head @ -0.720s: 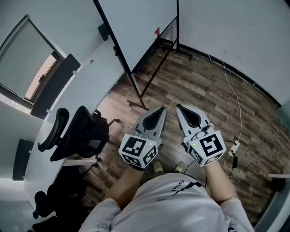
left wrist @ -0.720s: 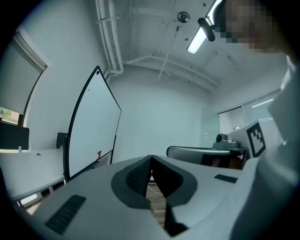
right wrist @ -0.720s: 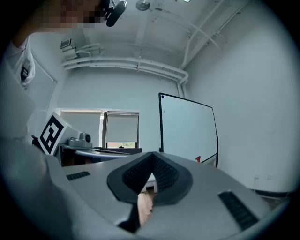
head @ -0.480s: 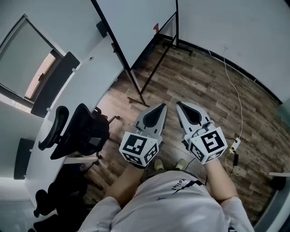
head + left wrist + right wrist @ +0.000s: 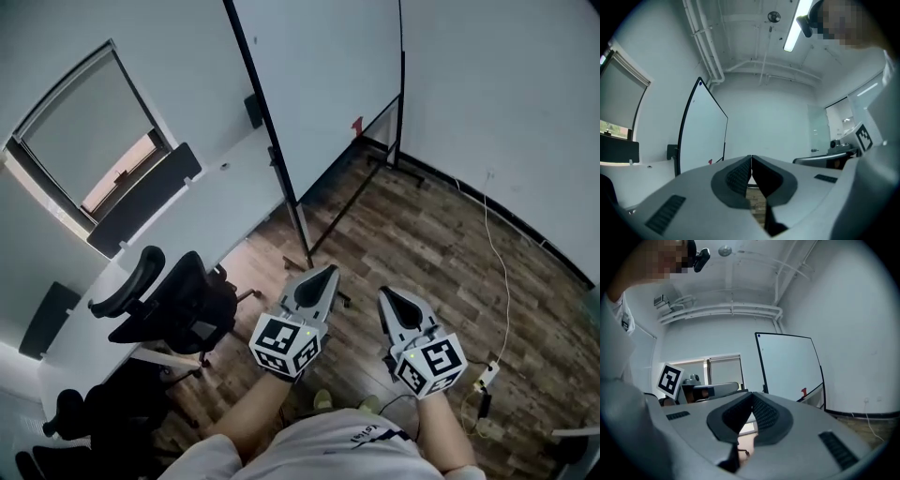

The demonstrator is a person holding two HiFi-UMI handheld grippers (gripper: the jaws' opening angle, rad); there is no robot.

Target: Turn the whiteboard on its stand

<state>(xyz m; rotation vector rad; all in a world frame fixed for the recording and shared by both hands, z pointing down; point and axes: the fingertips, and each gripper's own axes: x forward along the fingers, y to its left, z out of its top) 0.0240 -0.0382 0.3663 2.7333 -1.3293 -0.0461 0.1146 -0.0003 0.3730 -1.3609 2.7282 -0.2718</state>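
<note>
One whiteboard (image 5: 328, 84) is seen upright on its black stand (image 5: 298, 223) at 12 o'clock, well apart from both grippers. One black chair (image 5: 183, 300) is placed at 9 o'clock. At 6 o'clock, left gripper (image 5: 328, 272) and right gripper (image 5: 384, 295) are held clenched, nothing between the jaws.

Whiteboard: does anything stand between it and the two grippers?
Nothing visible does. Only bare wood floor separates the shut, empty left gripper and right gripper from the whiteboard. The office chair and desk sit off to the left.

Whiteboard (image 5: 328, 84) common to all three views
</note>
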